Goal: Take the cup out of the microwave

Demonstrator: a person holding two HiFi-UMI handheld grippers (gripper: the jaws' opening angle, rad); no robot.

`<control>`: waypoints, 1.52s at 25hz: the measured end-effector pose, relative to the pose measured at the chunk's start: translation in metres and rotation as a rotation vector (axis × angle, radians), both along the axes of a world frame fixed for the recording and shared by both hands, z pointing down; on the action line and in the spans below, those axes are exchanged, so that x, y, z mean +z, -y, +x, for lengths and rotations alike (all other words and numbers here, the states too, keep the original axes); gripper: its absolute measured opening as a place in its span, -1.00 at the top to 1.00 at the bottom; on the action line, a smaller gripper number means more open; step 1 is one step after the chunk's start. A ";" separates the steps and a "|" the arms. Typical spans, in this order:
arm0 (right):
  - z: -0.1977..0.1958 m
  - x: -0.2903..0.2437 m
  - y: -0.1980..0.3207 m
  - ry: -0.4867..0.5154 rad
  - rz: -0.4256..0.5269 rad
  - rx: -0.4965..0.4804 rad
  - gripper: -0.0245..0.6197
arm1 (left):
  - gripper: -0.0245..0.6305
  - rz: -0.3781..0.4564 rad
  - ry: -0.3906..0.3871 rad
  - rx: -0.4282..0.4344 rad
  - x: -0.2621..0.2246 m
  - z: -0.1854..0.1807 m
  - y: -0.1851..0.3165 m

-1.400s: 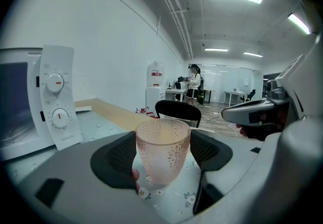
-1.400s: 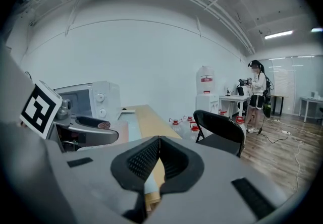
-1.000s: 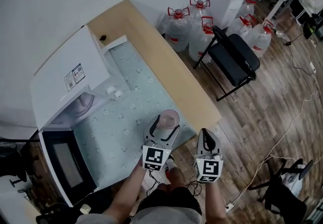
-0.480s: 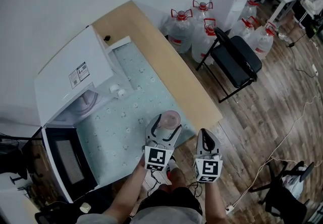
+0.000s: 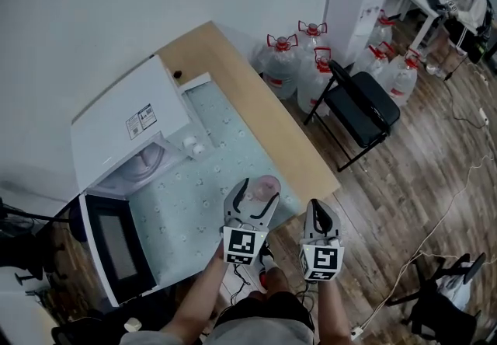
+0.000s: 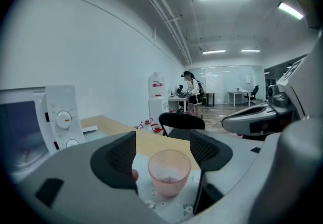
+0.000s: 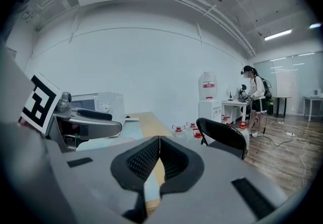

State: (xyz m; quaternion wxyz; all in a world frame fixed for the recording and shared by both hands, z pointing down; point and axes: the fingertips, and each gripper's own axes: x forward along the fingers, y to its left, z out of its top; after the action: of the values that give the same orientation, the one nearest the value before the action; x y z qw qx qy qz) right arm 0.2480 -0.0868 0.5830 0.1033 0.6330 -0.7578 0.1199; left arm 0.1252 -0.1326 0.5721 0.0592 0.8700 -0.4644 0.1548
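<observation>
Head view shows the left gripper (image 5: 252,197) low in the middle of the frame, over the near edge of the worktop (image 5: 256,102). Its fingers are spread, and the pink translucent cup (image 5: 265,185) stands upright between their tips. The cup is on the pale patterned mat (image 5: 194,196) that covers part of the wooden worktop, well apart from the microwave.

In the left gripper view the cup is in the lower middle, with one dark finger on each side. The fingers do not pinch it, and a small gap shows at the left one.

The right gripper (image 5: 319,210) is just to the right of the left one, past the worktop edge and over the wooden floor. In the right gripper view its fingers are pressed together with nothing between them.

The white microwave (image 5: 132,122) is at the left of the frame, and its door (image 5: 116,246) hangs open toward the lower left.
</observation>
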 end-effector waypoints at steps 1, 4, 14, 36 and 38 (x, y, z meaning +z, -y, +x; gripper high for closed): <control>-0.001 -0.006 0.000 -0.002 0.010 -0.003 0.87 | -0.14 0.006 -0.003 -0.005 -0.006 -0.003 -0.001; -0.006 -0.025 -0.002 -0.006 0.042 -0.010 0.87 | -0.13 0.020 -0.007 -0.026 -0.022 -0.013 -0.005; -0.043 -0.083 -0.012 -0.006 0.137 -0.094 0.87 | 0.12 0.069 -0.032 -0.170 -0.079 -0.069 -0.033; -0.221 -0.145 -0.062 0.043 0.237 -0.508 0.87 | 0.64 0.126 0.005 -0.619 -0.126 -0.248 -0.157; -0.235 -0.147 -0.069 0.046 0.239 -0.550 0.87 | 0.68 0.123 0.004 -0.662 -0.127 -0.260 -0.171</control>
State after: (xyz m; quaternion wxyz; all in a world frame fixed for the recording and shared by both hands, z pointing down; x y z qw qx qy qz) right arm 0.0130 -0.0174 0.4361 0.0394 0.4088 -0.9117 0.0115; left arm -0.1350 0.0381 0.4449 0.0528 0.6737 -0.7303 0.1006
